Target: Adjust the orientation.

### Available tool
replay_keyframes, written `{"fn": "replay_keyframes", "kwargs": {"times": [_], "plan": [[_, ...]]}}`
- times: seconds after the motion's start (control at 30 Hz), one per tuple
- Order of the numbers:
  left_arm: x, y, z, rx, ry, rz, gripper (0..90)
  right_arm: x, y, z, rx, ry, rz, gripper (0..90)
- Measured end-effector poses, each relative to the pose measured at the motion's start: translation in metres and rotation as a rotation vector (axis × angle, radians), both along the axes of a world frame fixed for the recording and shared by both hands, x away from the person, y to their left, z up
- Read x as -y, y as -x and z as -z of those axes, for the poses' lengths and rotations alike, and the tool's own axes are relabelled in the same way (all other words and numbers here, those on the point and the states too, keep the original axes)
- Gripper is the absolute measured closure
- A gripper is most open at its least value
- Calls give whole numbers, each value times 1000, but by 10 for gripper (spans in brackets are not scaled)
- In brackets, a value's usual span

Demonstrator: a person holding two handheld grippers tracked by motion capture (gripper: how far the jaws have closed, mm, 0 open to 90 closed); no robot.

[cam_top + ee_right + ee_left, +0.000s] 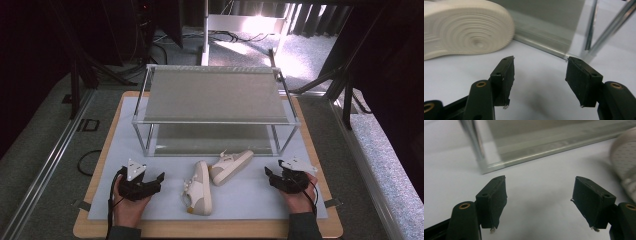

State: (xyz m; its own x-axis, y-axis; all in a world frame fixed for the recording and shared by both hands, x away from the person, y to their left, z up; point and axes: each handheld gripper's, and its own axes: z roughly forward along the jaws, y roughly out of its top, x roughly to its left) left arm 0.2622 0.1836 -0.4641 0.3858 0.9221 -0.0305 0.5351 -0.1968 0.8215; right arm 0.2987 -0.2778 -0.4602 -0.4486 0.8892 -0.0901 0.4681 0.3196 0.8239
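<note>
Two cream sneakers lie on the white mat in front of a metal two-tier shoe rack point(215, 120). One sneaker point(199, 188) stands upright, toe toward the person. The other sneaker point(231, 166) lies on its side, with its sole point(466, 30) facing my right gripper. My left gripper point(159, 179) rests at the mat's front left, open and holding nothing; its jaws point(539, 202) frame bare mat, with a sneaker's mesh side point(625, 160) at the right edge. At the front right my right gripper point(268, 175) is open, and there is only bare mat between its jaws point(539, 80).
The rack's lower shelf point(212, 140) and top shelf point(215, 92) hold nothing. Its front-left leg point(475, 145) stands close ahead of the left gripper, and two legs point(599, 32) rise ahead of the right gripper. The mat lies on a wooden table point(97, 165); floor rails run along both sides.
</note>
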Motion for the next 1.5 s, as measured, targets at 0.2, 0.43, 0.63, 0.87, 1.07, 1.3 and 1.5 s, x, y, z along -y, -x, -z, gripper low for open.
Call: {"fn": "replay_keyframes", "kwargs": {"times": [0.2,0.43,0.63,0.87,1.07,1.3,1.5], "plan": [[11,11,-4,30,1,41,290,-10,5,-4,-1,-3,-38,391],[26,20,-10,36,2,112,289,-32,14,-12,11,-8,-104,391],[38,25,-11,35,6,168,276,-56,23,-17,25,-3,-178,400],[46,26,-9,27,-1,198,271,-93,35,-19,28,-1,-301,416],[48,27,-8,30,10,195,271,-120,44,-18,15,-13,-388,419],[48,27,-9,34,10,193,272,-145,51,-15,19,-1,-451,432],[47,26,-8,27,24,201,272,-144,51,-11,9,20,-437,431]]}}
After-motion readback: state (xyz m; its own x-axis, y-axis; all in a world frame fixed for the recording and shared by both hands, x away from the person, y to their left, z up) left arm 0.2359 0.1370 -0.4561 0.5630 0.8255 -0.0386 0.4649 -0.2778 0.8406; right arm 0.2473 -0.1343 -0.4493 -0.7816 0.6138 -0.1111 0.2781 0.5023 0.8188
